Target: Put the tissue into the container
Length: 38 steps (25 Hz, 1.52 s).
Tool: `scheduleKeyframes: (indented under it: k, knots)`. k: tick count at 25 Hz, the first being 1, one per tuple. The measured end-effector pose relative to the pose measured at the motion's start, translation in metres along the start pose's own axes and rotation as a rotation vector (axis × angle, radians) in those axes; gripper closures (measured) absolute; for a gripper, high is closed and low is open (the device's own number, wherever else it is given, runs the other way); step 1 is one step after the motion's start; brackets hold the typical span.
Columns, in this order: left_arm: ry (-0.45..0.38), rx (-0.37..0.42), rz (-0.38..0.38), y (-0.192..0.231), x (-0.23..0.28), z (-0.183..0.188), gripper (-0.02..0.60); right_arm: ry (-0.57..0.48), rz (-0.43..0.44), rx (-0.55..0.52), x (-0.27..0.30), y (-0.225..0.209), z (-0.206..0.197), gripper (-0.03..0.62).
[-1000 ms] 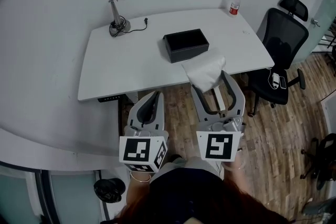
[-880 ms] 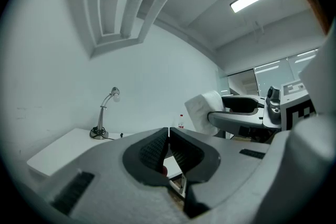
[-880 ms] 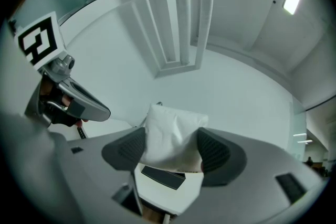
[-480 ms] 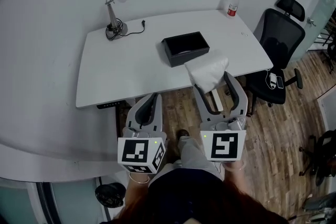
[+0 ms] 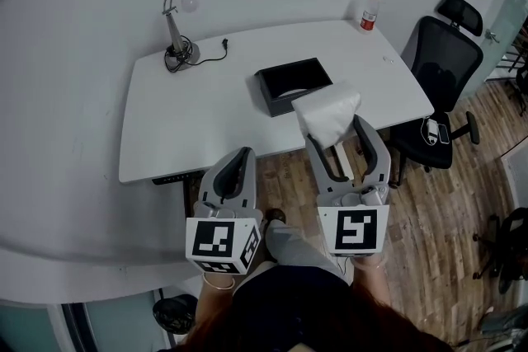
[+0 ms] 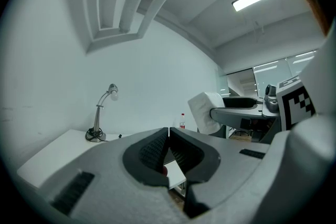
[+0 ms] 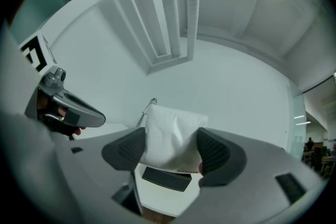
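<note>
Holding a white, soft, folded tissue (image 5: 328, 111) between both jaws of the right gripper (image 5: 334, 132), raised over the near edge of the white rectangular surface (image 5: 190, 119), toward the right side. In the head view, covering the near right corner of the black open rectangular container (image 5: 279, 103) at the middle of the surface; hard to tell whether touching it or only in front of it. Lower end of the tissue hidden between the jaws. In the right gripper view, only a dark strip of the container visible under the tissue. Left gripper (image 6: 168, 136) with jaws pressed together, nothing between them, off the near edge, well apart from the container.
</note>
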<state>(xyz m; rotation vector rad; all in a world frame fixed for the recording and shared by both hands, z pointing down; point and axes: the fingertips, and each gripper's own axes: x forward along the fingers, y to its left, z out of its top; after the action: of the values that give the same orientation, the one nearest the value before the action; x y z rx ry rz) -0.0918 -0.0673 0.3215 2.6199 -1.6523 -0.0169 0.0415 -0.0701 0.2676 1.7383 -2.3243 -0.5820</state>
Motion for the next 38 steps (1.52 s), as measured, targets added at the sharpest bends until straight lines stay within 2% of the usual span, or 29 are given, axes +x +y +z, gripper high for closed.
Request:
scheduleKeyframes:
  k: [26, 38]
  knots:
    - [0.032, 0.014, -0.012, 0.056, 0.107, 0.004, 0.553, 0.078, 0.002, 0.168, 0.113, -0.024, -0.042, 0.270]
    - [0.051, 0.013, -0.012, 0.074, 0.148, 0.003, 0.554, 0.163, 0.030, 0.206, 0.160, -0.032, -0.066, 0.270]
